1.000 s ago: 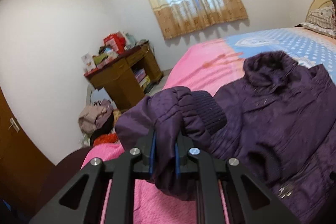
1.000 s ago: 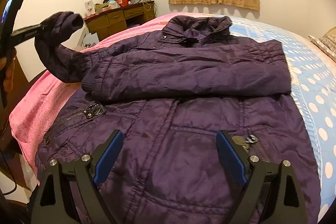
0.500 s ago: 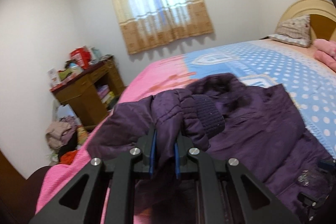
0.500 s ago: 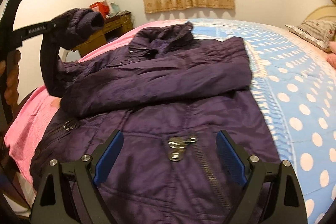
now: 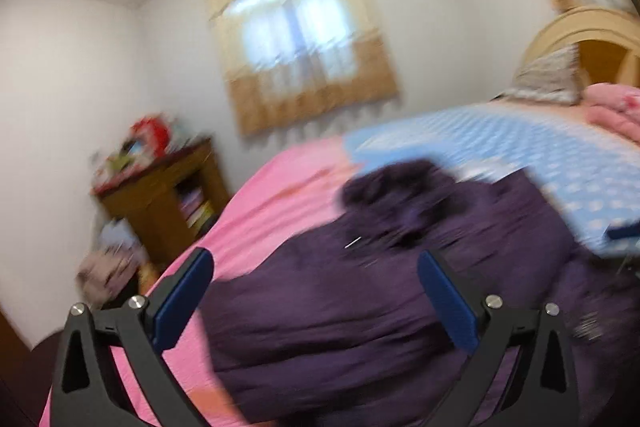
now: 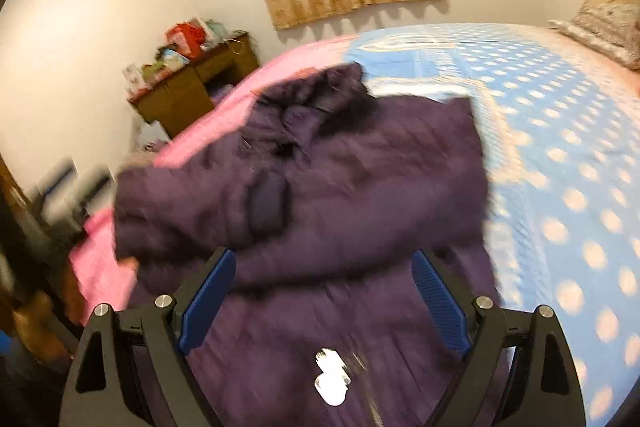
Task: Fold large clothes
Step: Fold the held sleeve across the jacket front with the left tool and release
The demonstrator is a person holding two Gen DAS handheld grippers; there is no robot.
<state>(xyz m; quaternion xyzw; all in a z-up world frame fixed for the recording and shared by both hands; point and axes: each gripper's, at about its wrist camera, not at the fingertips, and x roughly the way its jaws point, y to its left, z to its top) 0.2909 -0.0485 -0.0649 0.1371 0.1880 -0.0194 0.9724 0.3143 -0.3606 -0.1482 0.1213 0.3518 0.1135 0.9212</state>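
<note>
A purple padded jacket lies on the bed, collar toward the window, with both sleeves folded across its chest; its dark knit cuff rests on the front. It also shows in the left wrist view. My left gripper is open and empty just above the jacket's left side. My right gripper is open and empty over the jacket's lower front, near the silver zipper pull. Both views are motion-blurred.
The bed has a pink sheet on the left and a blue dotted cover on the right. A wooden desk with clutter stands by the wall. Pillows lie at the headboard.
My left gripper has opened and let go of the sleeve, which now lies across the jacket's chest. Both grippers have shifted, and the views are blurred.
</note>
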